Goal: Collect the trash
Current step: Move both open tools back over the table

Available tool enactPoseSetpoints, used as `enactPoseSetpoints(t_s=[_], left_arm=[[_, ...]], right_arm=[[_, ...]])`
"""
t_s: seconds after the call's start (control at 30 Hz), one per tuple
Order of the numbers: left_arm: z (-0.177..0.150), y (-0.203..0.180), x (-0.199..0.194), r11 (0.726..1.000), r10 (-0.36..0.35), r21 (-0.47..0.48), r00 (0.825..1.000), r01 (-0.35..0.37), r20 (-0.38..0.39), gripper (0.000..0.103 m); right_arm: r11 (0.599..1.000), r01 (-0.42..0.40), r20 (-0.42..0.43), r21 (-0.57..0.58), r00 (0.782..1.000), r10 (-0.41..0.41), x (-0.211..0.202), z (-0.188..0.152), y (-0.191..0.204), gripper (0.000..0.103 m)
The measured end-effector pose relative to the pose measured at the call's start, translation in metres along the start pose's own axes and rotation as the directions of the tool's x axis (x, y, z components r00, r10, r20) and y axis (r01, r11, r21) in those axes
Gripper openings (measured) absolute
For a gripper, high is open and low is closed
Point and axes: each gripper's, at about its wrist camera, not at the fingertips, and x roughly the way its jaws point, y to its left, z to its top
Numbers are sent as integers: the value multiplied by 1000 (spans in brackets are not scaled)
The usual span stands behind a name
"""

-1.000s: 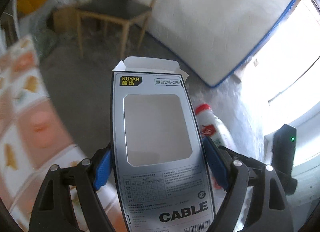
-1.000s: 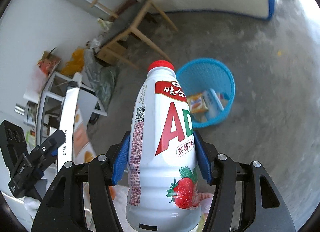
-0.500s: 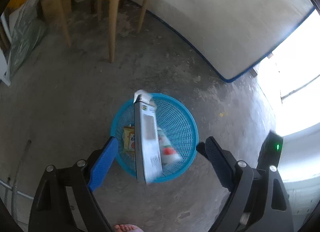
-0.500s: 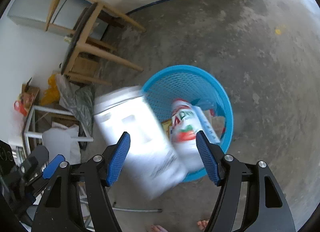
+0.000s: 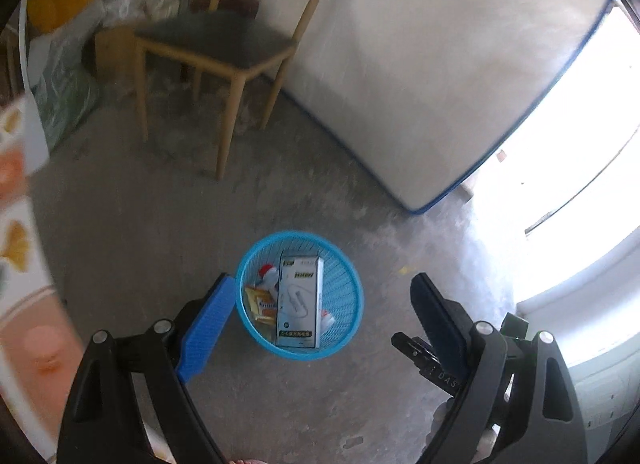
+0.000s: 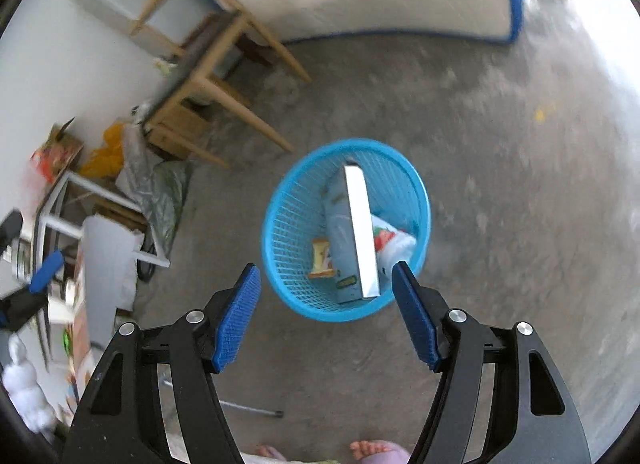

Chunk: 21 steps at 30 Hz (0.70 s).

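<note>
Down on the concrete floor, centre of both views: blue mesh wastebasket, upright, landmark for the rest.

Inside wastebasket: cable box standing on end, leaning on the inner wall, printed face toward left wrist view, thin edge toward right wrist view. Strawberry drink bottle lying beside box, red cap visible at box's far side. Yellow snack wrapper on the basket bottom, touching box.

Left gripper above wastebasket, released, jaws spread wide, nothing between pads. Blue pad overlaps basket rim in the picture only, no contact.

Right gripper also above wastebasket, released, empty, jaws wide.

Beyond wastebasket: wooden chair, dark seat, against the wall. White mattress with blue piping leaning on the wall, far side of basket. Left of wastebasket in right wrist view: clutter pile, yellow bag, grey plastic sheet, white metal rack.

Nearer than wastebasket, bottom edge: person's bare toes.
</note>
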Motion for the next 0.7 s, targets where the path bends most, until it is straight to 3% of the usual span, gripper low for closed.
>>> enactPoseSetpoints(t_s=[0.07, 0.17, 0.2, 0.37, 0.57, 0.7], left_arm=[[-3, -5, -32, 1000, -13, 17, 999, 12, 52, 87], [-19, -5, -90, 999, -7, 47, 990, 0, 142, 87], [-27, -4, -108, 999, 5, 53, 985, -14, 173, 87], [-81, 11, -185, 992, 97, 49, 954, -116, 282, 87], [-164, 52, -254, 966, 259, -89, 908, -243, 330, 87], [-221, 80, -289, 932, 357, -188, 875, -310, 327, 87]], right_arm=[[997, -7, 62, -72, 998, 11, -26, -2, 19, 70], [982, 16, 188, -189, 982, 20, -69, -6, 53, 86], [968, 43, 246, -249, 969, 21, -88, -10, 70, 96], [904, 132, 370, -406, 928, 31, -132, -34, 121, 96], [846, -43, 263, -532, 941, 213, -150, -74, 164, 96], [784, -184, 119, -593, 943, 312, -147, -97, 202, 96]])
